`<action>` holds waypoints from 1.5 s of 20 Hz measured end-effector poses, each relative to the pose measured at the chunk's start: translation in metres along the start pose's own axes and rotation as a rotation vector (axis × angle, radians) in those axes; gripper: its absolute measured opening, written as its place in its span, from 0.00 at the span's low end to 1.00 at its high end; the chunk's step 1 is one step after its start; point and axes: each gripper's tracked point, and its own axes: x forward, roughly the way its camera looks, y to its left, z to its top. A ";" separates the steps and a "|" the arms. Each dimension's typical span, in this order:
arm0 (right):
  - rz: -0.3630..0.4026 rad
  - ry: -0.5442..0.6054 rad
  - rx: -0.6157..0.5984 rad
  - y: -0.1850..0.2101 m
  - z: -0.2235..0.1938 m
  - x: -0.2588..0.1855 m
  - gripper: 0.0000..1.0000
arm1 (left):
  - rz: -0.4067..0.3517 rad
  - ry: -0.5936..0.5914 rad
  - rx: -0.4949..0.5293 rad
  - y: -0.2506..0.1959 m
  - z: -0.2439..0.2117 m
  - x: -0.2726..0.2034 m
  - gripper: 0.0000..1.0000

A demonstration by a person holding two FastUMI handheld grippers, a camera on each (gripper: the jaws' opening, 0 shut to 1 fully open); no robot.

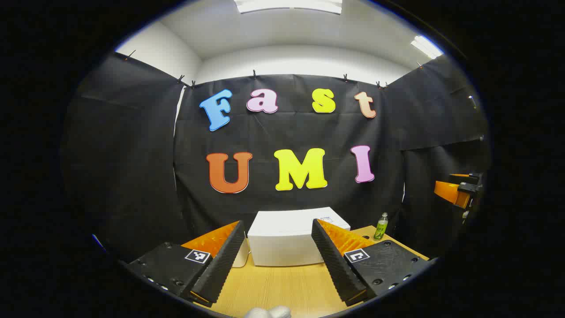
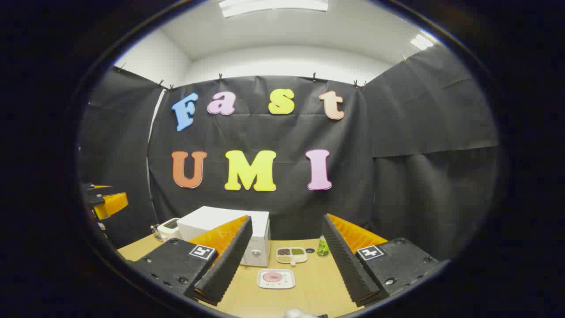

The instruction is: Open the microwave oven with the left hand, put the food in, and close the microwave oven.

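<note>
The left gripper (image 1: 278, 260) hung with its jaws apart, low in the frame, above the table (image 1: 282, 287). The right gripper (image 2: 287, 265) was likewise spread. The microwave (image 1: 287, 238) stood shut at lower centre; the food plate (image 2: 276, 278) lay before it. A misjudged reach could shove the microwave backward.

Finger hides the microwave (image 2: 258, 240) door; tray (image 2: 291, 255) contents perhaps food.
</note>
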 end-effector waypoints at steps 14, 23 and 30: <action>-0.040 -0.028 -0.015 0.000 0.001 0.000 1.00 | 0.007 -0.012 0.002 0.018 -0.005 0.015 0.94; -0.019 -0.011 -0.039 -0.050 0.000 0.044 0.96 | -0.050 -0.020 -0.020 -0.073 -0.079 0.085 0.95; -0.027 0.022 -0.092 -0.101 -0.005 0.086 0.96 | -0.092 0.108 -0.048 -0.154 -0.192 0.169 0.95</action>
